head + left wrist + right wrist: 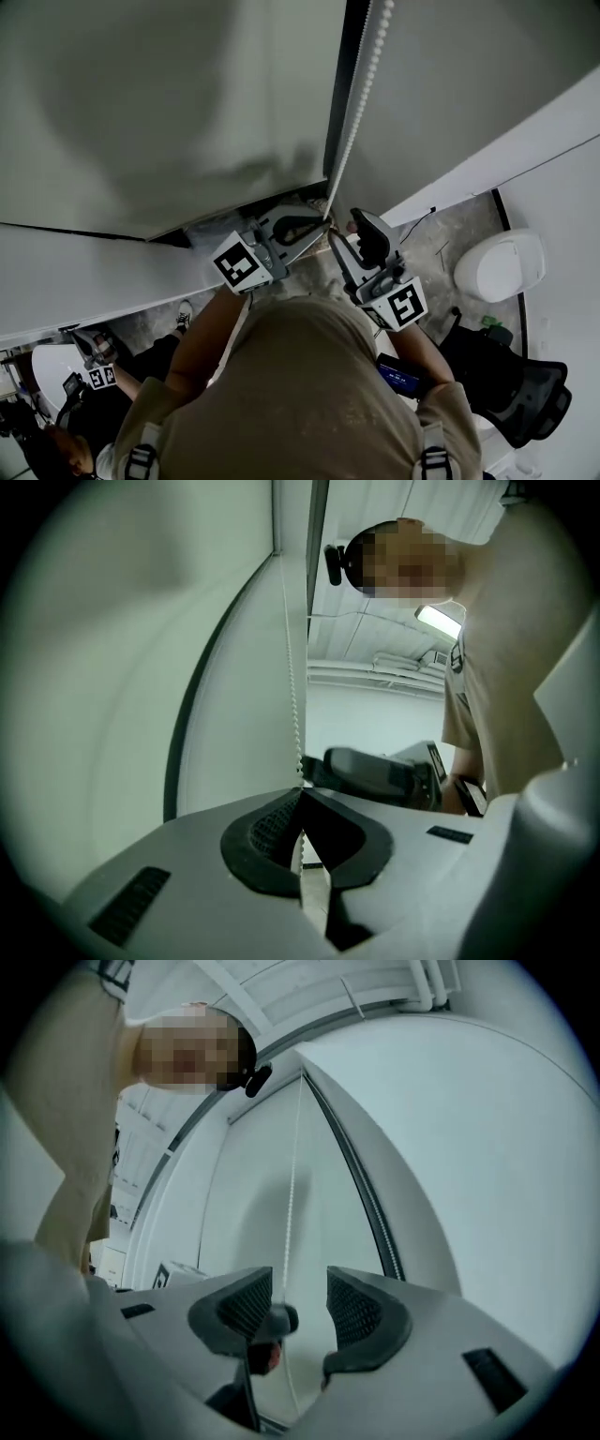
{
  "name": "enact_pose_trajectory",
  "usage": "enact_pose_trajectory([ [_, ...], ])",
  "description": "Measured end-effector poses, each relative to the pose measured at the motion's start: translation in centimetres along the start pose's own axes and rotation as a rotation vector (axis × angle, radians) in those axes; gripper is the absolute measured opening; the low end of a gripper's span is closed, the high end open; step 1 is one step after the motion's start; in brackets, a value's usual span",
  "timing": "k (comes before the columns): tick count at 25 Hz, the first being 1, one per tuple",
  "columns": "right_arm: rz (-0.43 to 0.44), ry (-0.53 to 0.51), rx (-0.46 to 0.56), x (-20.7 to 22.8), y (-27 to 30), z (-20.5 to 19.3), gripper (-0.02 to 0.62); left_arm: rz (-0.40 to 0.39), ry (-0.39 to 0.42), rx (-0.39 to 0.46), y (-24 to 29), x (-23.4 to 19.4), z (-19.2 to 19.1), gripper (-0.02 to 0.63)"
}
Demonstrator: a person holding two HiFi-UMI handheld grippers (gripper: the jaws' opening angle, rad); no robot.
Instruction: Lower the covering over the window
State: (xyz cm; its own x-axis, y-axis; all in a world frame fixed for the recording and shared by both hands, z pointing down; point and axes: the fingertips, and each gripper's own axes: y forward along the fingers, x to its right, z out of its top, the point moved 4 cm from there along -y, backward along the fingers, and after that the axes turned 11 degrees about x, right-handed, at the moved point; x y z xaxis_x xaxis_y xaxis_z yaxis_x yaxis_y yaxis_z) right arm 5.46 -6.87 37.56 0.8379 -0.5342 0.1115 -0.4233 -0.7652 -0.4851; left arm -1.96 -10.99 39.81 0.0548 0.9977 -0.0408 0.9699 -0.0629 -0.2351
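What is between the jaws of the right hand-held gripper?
The bead chain hangs, unclamped, between the open jaws of the right hand-held gripper, as the right gripper view shows.

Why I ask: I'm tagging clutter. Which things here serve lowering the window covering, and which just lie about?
Job: bead chain; window covering; left tool, shut on the chain; right tool, open.
Lying about: white round object; black chair.

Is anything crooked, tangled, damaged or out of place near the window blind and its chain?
Nothing stands out. The white bead chain hangs straight beside the pale grey roller blind, with no kink or tangle in view. The left gripper is shut on the chain; the right gripper is open, with the chain passing between its jaws.
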Motion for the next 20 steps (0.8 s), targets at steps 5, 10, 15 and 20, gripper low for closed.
enact_pose_trajectory([
  [5,0.011,-0.083,-0.1,-1.4,1.3,-0.9,0.036,-0.018,-0.071,-0.013,-0.4,2.3,-3.6,0.017],
  [10,-0.005,-0.097,-0.105,-1.7,1.2,-1.2,0.008,-0.055,-0.207,0.175,-3.3,1.4,-2.1,0.172],
  [15,0.06,-0.001,-0.256,-1.7,-0.5,-5.6,0.008,-0.04,-0.125,0.223,-1.9,0.2,2.7,0.241],
  [20,0.125,0.025,-0.264,-2.8,-0.8,-5.6,0.008,-0.054,-0.059,0.195,1.4,1.3,4.4,0.026],
])
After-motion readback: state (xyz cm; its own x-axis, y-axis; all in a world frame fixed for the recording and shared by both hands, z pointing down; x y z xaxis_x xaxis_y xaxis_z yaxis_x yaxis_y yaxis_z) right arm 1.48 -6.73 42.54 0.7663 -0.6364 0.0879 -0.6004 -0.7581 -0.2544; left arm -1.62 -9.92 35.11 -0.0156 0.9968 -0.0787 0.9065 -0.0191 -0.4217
